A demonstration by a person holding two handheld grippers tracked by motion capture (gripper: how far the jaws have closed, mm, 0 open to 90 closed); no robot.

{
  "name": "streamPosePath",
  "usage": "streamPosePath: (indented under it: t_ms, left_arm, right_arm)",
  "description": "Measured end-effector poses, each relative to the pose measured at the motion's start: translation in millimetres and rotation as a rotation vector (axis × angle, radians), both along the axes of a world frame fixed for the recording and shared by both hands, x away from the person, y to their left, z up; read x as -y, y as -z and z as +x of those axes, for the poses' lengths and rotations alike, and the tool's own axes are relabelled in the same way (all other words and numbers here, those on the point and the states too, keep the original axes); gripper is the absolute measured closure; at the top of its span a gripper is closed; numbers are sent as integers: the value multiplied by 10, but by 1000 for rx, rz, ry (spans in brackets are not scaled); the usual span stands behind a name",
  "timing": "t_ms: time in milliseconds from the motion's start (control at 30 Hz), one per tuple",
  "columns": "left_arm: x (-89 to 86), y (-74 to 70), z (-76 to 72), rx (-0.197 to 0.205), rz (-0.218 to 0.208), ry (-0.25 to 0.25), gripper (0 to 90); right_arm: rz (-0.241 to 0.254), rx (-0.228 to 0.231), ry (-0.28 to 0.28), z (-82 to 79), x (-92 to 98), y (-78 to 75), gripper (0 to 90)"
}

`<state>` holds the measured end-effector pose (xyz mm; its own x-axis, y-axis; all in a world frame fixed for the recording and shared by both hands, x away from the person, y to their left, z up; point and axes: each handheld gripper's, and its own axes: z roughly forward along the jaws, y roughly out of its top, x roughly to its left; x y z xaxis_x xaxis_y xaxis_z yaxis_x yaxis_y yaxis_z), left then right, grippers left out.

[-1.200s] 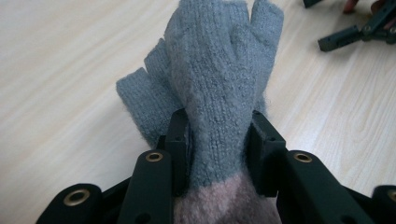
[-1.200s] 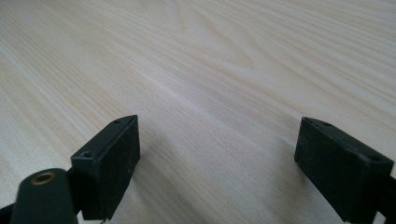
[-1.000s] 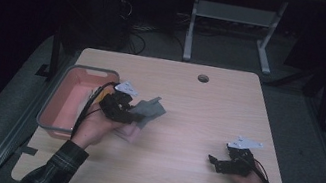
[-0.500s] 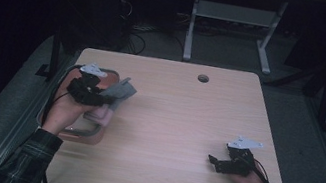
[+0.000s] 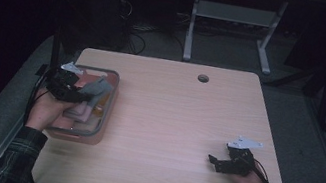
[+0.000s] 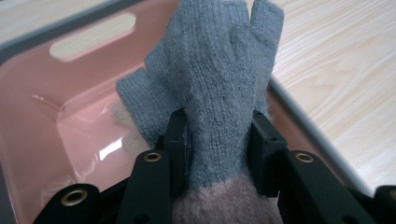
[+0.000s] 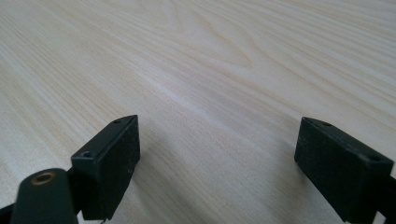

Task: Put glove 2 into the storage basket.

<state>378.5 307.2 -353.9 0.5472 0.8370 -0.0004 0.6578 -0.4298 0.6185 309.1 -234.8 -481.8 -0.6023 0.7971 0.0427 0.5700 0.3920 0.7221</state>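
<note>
The left gripper [image 6: 219, 144] is clamping a grey glove [image 6: 219, 79] above the pink bin [image 6: 60, 102], while the right gripper [image 7: 217, 168] is resting wide-jawed on the table [image 7: 210, 70].

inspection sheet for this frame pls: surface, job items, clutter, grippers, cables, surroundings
Surface: wooden table, round hole near far edge.
Job's things: grey glove with pink cuff, held over pink bin at table's left; more fabric lies in the bin.
Clutter: nothing seen.
Grippers: left gripper shut on glove above bin; right gripper open, nothing between its jaws, low over bare table at right.
Cables: one trails from each gripper; loose cables on floor beyond table.
Surroundings: dark room, grey floor, white frame behind table.
</note>
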Motion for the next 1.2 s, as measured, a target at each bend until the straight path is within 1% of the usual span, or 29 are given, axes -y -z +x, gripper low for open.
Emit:
streamPosePath:
  t_ms: [33, 133, 300, 333, 400, 467, 500, 533, 567, 633, 700, 733, 800, 833, 967, 1000, 1067, 1167, 1200]
  left_arm:
    - [-5, 31, 18, -6, 2, -8, 642]
    - [-5, 129, 78, -31, 12, -12, 638]
    - [46, 263, 158, -66, 53, -13, 604]
    - [54, 287, 174, -65, 54, -14, 587]
    - [55, 313, 196, -77, 56, -11, 518]
    - [57, 327, 204, -76, 53, -14, 434]
    - [52, 321, 205, -65, 54, -17, 406]
    - [49, 318, 205, -60, 52, -19, 358]
    - [42, 310, 206, -52, 44, -23, 335]
    - [20, 277, 208, -33, 47, -33, 278]
    - [-3, 250, 209, -25, 36, -42, 245]
    - [-11, 238, 209, -22, 47, -45, 223]
    - [-25, 202, 201, -6, 40, -54, 193]
    - [-28, 172, 191, 3, 37, -59, 185]
    - [-18, 70, 160, 25, 18, -45, 166]
    - [-8, 59, 156, 27, 15, -43, 163]
    - [21, 33, 147, 27, -10, -33, 152]
    - [68, 9, 138, 31, -28, -21, 144]
    - [90, -4, 133, 29, -46, -14, 140]
  right_arm:
    - [1, 0, 0, 0, -1, 1, 138]
    - [2, 0, 1, 0, -1, 1, 138]
    - [2, 0, 1, 0, -1, 1, 138]
    - [2, 0, 1, 0, -1, 1, 138]
    - [1, 0, 0, 0, 0, 0, 138]
    - [1, 0, 0, 0, 0, 0, 138]
    - [1, -1, 0, 0, 0, 0, 138]
    - [0, 0, 0, 0, 0, 0, 138]
    - [0, 0, 0, 0, 0, 0, 138]
    - [0, 0, 0, 0, 0, 0, 138]
    - [0, 0, 0, 0, 0, 0, 138]
    - [0, 0, 0, 0, 0, 0, 138]
    - [0, 0, 0, 0, 0, 0, 138]
    - [0, -1, 0, 0, 0, 0, 138]
    - [1, 0, 1, 0, -1, 0, 138]
    - [0, 0, 0, 0, 0, 0, 138]
    - [1, 0, 0, 0, 0, 0, 138]
    - [0, 0, 0, 0, 0, 0, 138]
    - [1, 0, 0, 0, 0, 1, 138]
